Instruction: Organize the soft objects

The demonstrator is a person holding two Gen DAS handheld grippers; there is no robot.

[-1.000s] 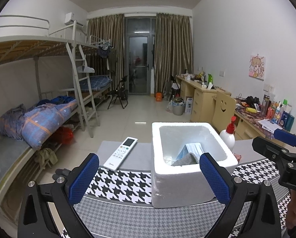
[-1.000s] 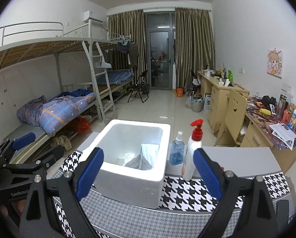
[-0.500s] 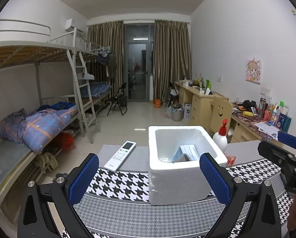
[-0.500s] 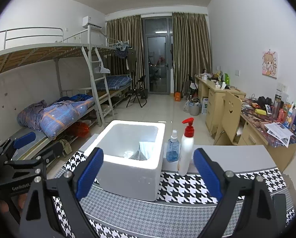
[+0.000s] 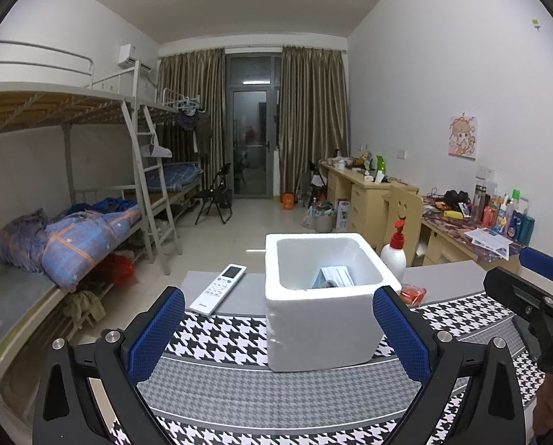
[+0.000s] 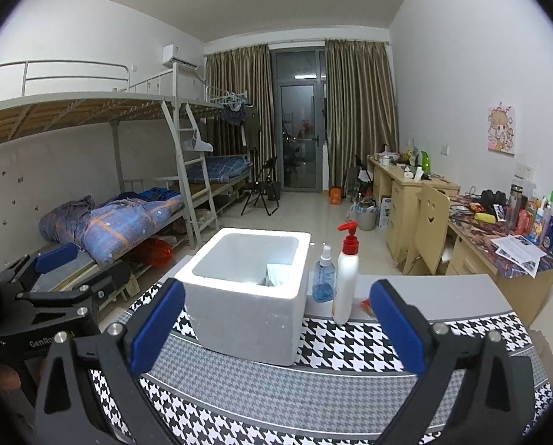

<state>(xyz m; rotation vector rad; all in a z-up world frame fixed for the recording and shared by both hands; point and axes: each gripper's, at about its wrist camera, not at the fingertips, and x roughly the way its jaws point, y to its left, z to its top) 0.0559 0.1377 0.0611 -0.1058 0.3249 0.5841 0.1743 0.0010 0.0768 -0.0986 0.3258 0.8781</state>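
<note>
Soft items (image 5: 333, 277) in foam box (image 5: 324, 330) mostly hidden by wall.

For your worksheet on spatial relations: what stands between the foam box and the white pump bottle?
A small blue spray bottle stands between the foam box and the white pump bottle, seen in the right wrist view.

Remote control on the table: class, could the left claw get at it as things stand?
Probably yes. The remote control lies flat in the open, left of the foam box, and the left claw is open and empty.

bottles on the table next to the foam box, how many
2: a white pump bottle with a red top beside the foam box, and a small blue spray bottle just behind it. Others may be hidden.
</note>
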